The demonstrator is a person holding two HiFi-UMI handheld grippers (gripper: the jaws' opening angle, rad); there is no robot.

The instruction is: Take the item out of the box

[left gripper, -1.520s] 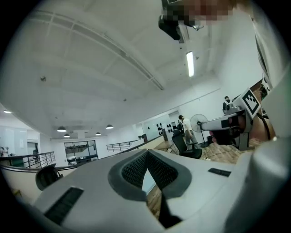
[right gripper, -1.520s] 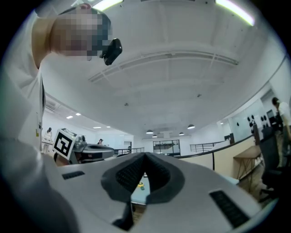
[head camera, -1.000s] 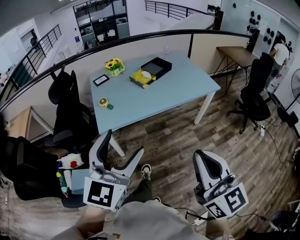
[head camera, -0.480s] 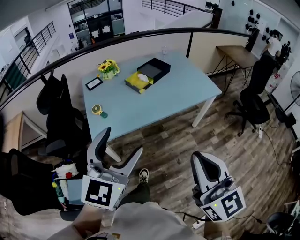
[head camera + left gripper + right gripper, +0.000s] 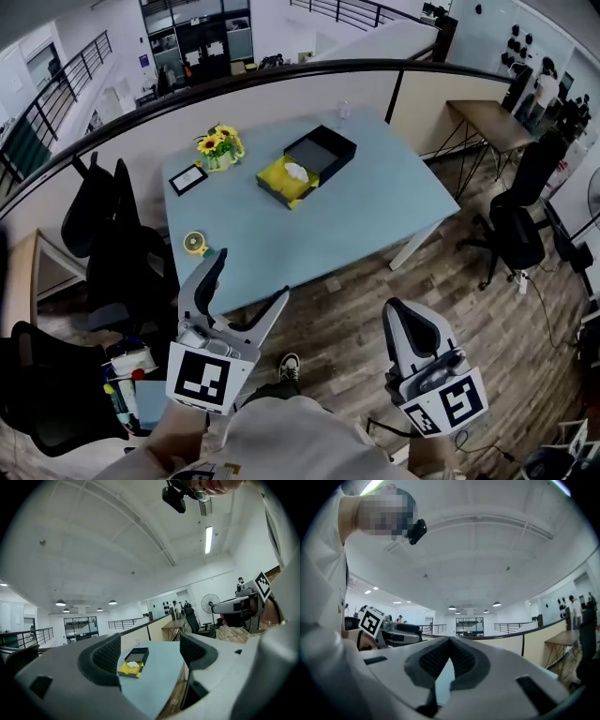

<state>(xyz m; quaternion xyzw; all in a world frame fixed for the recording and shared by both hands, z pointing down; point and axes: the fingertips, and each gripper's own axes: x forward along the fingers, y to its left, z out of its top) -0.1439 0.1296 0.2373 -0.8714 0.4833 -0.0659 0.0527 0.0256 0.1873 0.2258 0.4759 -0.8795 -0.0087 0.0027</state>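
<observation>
Left tongs point(image 5: 249, 278) apart, right tongs point(image 5: 399, 315) together, yellow box point(image 5: 276, 184) on table point(image 5: 375, 206)

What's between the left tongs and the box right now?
Head view: only bare table between the left tongs and the box; a small yellow disc lies off to the left.

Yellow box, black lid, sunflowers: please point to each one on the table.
yellow box point(image 5: 275, 181), head view, its yellow inside.
black lid point(image 5: 322, 150), head view, its middle.
sunflowers point(image 5: 217, 143), head view, the blossoms.
</observation>
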